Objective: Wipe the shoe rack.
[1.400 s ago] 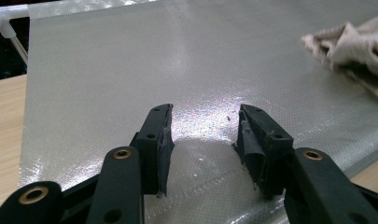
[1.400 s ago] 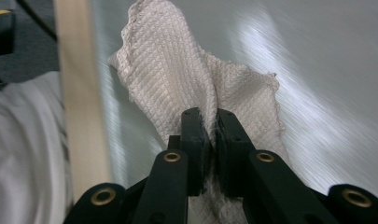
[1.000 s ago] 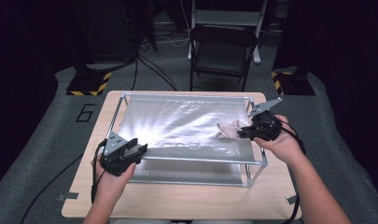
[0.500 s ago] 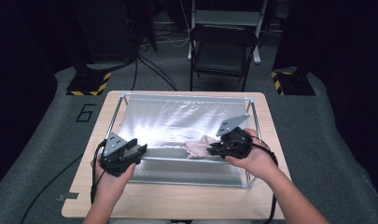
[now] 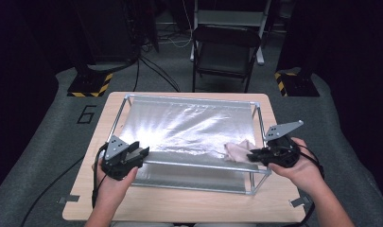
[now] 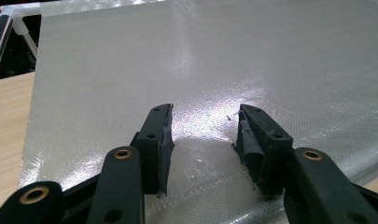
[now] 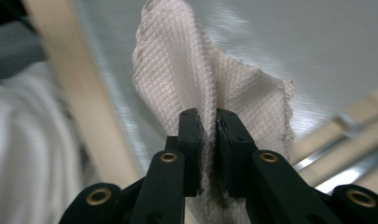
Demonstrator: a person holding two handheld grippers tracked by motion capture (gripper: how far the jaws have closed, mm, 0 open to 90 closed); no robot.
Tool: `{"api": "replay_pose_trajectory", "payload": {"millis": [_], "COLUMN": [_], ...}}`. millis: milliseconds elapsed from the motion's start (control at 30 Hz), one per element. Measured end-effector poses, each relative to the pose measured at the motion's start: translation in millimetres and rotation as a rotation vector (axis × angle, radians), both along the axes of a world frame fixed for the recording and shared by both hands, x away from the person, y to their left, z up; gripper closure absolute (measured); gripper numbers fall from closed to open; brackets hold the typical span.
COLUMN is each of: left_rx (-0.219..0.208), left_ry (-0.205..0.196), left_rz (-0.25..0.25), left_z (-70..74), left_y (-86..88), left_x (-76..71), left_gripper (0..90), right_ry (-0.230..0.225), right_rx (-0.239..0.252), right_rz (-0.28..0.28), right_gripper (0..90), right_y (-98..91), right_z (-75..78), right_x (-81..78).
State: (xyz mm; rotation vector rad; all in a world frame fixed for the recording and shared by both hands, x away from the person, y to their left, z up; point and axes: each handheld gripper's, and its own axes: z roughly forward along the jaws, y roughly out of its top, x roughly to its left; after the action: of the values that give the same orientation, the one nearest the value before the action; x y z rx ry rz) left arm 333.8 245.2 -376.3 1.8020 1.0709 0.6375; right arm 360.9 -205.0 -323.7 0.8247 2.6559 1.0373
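Cloth (image 7: 210, 88) — pinched in right tongs (image 7: 209, 122) — stretches away lengthwise.

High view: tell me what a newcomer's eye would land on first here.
The shiny silver sheet stretched over a metal frame on the wooden table catches the light first, at the middle. Next comes the pale waffle-weave cloth lying on the sheet's near right part, pinched by the right gripper. The left gripper rests open at the sheet's near left edge.

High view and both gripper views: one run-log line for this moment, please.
right gripper: shut on cloth | cloth: on silver sheet | left gripper: open, over sheet's near edge
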Motion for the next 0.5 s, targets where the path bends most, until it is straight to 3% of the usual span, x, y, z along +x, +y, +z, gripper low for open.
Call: {"api": "replay_pose_trajectory", "payload": {"millis": [67, 200, 400, 500], "left_rx": [0.001, -0.003, -0.012, -0.012], "left_ry": [-0.001, -0.004, -0.001, -0.004], "left_rz": [0.001, 0.001, -0.004, -0.006], "left_z": [-0.1, -0.9, -1.5, -1.8], "left_y": [0.3, 0.7, 1.0, 0.8], "left_x": [-0.2, -0.8, 1.1, 1.4], "left_gripper": [55.0, 55.0, 55.1, 55.1], "right_ry": [0.010, -0.007, -0.084, -0.152], "right_rx": [0.030, 0.073, 0.008, -0.032], "right_rz": [0.044, 0.043, -0.004, -0.047], "right_gripper": [80.6, 81.5, 82.0, 82.1], "right_y": [5.7, 18.0, 31.9, 34.3], "right_z": [-1.9, -6.0, -10.6, -13.7], "right_x": [-6.8, -9.4, 4.5, 17.4]}}
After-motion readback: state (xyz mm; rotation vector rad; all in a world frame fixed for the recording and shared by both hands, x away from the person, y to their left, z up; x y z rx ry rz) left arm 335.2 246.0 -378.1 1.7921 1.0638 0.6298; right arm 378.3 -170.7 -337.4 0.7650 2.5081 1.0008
